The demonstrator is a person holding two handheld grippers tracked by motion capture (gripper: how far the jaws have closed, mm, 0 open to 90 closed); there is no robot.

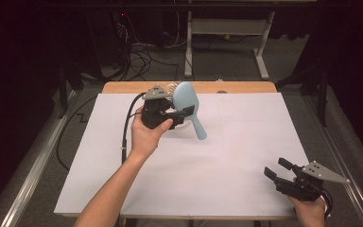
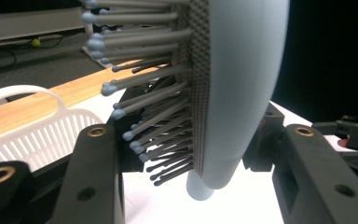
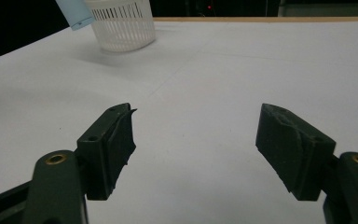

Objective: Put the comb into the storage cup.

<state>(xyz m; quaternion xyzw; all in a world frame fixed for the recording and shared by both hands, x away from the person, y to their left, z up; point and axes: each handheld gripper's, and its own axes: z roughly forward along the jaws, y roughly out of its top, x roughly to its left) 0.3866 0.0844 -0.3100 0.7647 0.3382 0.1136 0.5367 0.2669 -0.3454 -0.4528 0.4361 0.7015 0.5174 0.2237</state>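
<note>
Hairbrush point(image 1: 187, 101), pale blue and paddle-shaped, is held off the counter point(image 1: 246, 156) by the left hand-held gripper point(image 1: 175, 115), whose jaws are clamped across the lower part of the head, one on the bristle side and one on the smooth back, as the left gripper view shows. The handle hangs down and toward the right, free of any support. A slip is judged the main risk: the back is curved and glossy, and on the other side the pad is met by springy bristles point(image 2: 140, 112) rather than a firm face, so the brush could be rotated or squeezed out if the wrist is turned quickly. Just behind the brush stands a white slotted basket point(image 3: 121, 25), close to the far edge of the counter. If the brush is meant for it, the light basket could be tipped or pushed toward that edge should the long handle be caught on its rim. The right hand-held gripper point(image 1: 278, 172) is held open and empty near the front right corner, well apart, so no steadying can be given from there.
</note>
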